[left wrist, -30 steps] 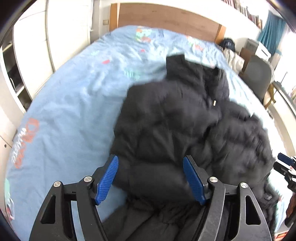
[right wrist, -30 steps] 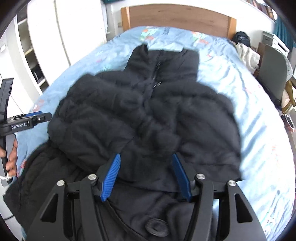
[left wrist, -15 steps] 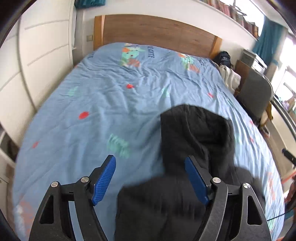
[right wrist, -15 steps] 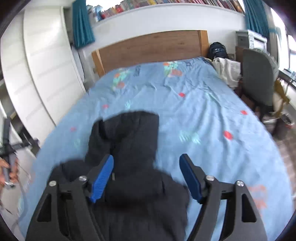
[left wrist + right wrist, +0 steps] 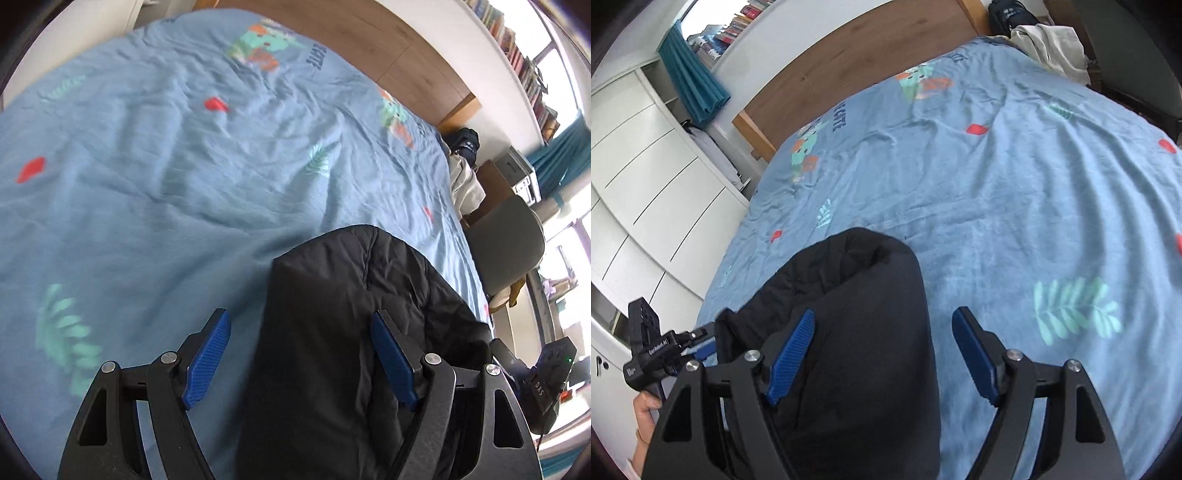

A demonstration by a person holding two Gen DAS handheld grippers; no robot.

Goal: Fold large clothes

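My left gripper (image 5: 301, 358) fills the bottom of its view with its blue pads standing wide apart, and neither pad presses on anything. The black padded jacket (image 5: 354, 332) lies on the blue bedsheet (image 5: 166, 166) under it, running from the lower middle of the frame up toward the centre right, where its rounded top end stops. The jacket's left edge passes between my left pads, nearer the right one, though I cannot tell whether that pad touches the cloth. My right gripper (image 5: 882, 356) is open just as wide and grips nothing; in its view the same jacket (image 5: 857, 314) takes the lower left and centre, its top end bulging up near the middle of the frame. The left blue pad sits over the dark fabric, while the right pad hangs over bare sheet. At the left edge of that view I see my other hand (image 5: 646, 400) around the handle of the left tool. A wooden headboard (image 5: 849, 59) crosses the top, with white cupboards (image 5: 646, 177) at the upper left.
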